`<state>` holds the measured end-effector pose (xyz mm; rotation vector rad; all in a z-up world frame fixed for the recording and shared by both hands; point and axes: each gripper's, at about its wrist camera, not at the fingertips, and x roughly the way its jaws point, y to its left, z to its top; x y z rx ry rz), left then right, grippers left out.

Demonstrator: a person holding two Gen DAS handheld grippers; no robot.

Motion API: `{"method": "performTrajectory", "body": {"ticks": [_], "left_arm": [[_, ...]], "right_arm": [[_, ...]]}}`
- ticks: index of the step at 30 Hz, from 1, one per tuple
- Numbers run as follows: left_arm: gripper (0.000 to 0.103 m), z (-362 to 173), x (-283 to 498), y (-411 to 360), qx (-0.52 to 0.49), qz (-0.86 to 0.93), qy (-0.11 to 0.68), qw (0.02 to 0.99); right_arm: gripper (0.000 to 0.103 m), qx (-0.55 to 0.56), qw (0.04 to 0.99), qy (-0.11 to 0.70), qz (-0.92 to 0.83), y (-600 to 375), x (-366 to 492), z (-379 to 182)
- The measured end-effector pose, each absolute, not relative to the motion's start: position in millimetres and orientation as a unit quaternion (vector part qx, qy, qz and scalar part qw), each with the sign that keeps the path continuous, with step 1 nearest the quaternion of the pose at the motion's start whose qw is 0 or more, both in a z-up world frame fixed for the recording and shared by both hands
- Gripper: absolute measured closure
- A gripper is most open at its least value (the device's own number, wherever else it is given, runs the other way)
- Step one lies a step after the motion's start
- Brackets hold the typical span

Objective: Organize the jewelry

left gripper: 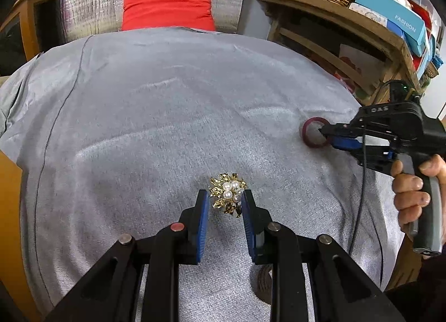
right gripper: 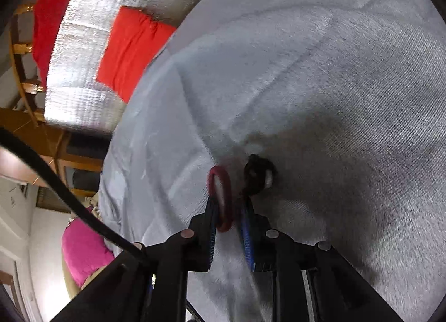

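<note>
Left wrist view showed gold pearl brooch [left gripper: 228,195] between left gripper [left gripper: 225,205] fingers, partly open, right pad touching it, left pad just clear; firm grip not certain. Brooch near bench [left gripper: 139,115] near edge, long axis running away from camera. Same view showed right gripper [left gripper: 324,133] near right edge, tips at maroon ring [left gripper: 315,132], hand [left gripper: 412,191] on handle. Right wrist view alone showed ring [right gripper: 221,199] edge-on between narrowly parted fingers, long axis along them; pad contact unclear through blur. Dark object [right gripper: 257,175] just beyond tips.

brooch [left gripper: 228,195] on cloth [left gripper: 167,113], ring [left gripper: 315,132] right
</note>
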<state>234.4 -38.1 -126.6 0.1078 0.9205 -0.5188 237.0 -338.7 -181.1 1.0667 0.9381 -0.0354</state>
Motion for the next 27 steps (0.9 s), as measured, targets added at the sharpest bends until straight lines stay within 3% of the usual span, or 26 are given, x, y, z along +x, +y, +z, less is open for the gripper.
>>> {"method": "performTrajectory", "body": {"ticks": [2,5,14,27], "left_arm": [[0.078,-126.6,235.1,-38.4,0.052,-0.247,0.439,0.862],[0.078,-126.4,234.0,-36.7,0.051,-0.247,0.439,0.863],[0.078,-120.2,233.7,-28.3,0.037,-0.231,0.432,0.871],[0.078,-103.1,232.6,-6.2,0.024,-0.191,0.397,0.897]], "right_arm": [[0.083,0.489,0.761,0.427,-0.023,-340.1,238.3,-182.9],[0.097,0.476,0.775,0.415,-0.027,-337.0,239.6,-178.2],[0.097,0.454,0.826,0.327,0.072,-316.0,229.1,-129.8],[0.097,0.403,0.830,0.355,0.150,-257.7,237.0,-119.4]]}}
